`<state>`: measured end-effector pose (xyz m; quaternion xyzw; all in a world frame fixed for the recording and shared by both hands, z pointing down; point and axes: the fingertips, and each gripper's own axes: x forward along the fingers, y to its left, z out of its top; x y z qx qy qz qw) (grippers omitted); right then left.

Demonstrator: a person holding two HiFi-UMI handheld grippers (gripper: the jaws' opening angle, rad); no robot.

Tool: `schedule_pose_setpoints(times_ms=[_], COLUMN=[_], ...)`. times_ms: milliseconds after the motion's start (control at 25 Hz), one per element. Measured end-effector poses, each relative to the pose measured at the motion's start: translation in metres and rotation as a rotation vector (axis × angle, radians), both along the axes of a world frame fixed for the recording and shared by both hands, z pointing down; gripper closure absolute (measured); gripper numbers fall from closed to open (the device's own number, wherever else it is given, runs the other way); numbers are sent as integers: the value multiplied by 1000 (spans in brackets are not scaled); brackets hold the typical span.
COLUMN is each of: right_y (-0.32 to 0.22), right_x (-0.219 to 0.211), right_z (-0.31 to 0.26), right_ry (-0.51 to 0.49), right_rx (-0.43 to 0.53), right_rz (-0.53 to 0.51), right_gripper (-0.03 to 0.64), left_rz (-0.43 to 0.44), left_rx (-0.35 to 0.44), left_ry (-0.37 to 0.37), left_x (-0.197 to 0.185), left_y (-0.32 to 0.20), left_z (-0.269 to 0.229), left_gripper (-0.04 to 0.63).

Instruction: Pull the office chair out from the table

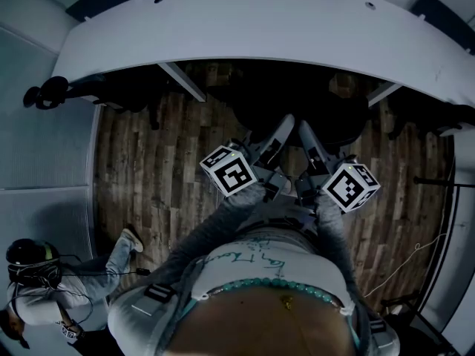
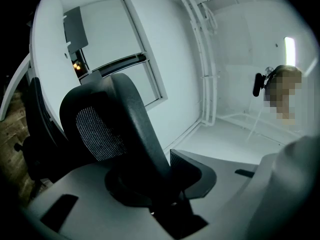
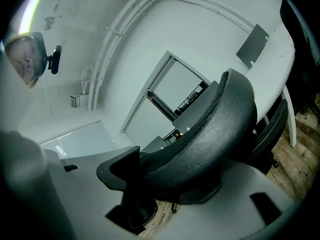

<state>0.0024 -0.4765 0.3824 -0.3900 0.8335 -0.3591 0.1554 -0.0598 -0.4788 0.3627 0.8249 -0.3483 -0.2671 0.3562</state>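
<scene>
While both arms reach out to twelve o'clock in the head view, the office chair (image 1: 326,102) sits dark and tucked under the near edge of the white worktop (image 1: 260,28). The left gripper (image 1: 286,122) and right gripper (image 1: 304,130) meet its backrest close together. Wooden floor (image 1: 148,169) lies open towards six o'clock, so that's the lane. A person (image 1: 44,288) crouches low at eight o'clock, well apart, so I'd keep the pull straight.

Over to the left gripper view: the backrest's curved rim runs from eleven o'clock down between the jaws. Both pads seem pressed on it, closed about halfway onto the frame. The mesh panel shows at nine o'clock, so the bite is on hard rim, not fabric. Good.

Now the right gripper view: the padded top edge (image 3: 225,129) sweeps from two o'clock into the jaws, and they look clamped on it as well.

My read is that both grips should be level and firm before drawing back evenly. Uneven pull would likely swivel the seat rather than roll the casters.
</scene>
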Motion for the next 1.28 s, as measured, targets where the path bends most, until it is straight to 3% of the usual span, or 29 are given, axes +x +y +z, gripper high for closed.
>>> schedule_pose_setpoints(times_ms=[760, 1280], right_y=[26, 57], right_x=[9, -4], right_z=[1, 3], right_ry=[21, 14], right_rx=[-10, -22], right_rz=[-81, -69], right_gripper=[373, 373], left_rz=[-71, -63], left_rx=[-11, -16], left_ry=[37, 49], left_x=[8, -5], left_y=[30, 61], left_z=[2, 3], left_gripper=[474, 474])
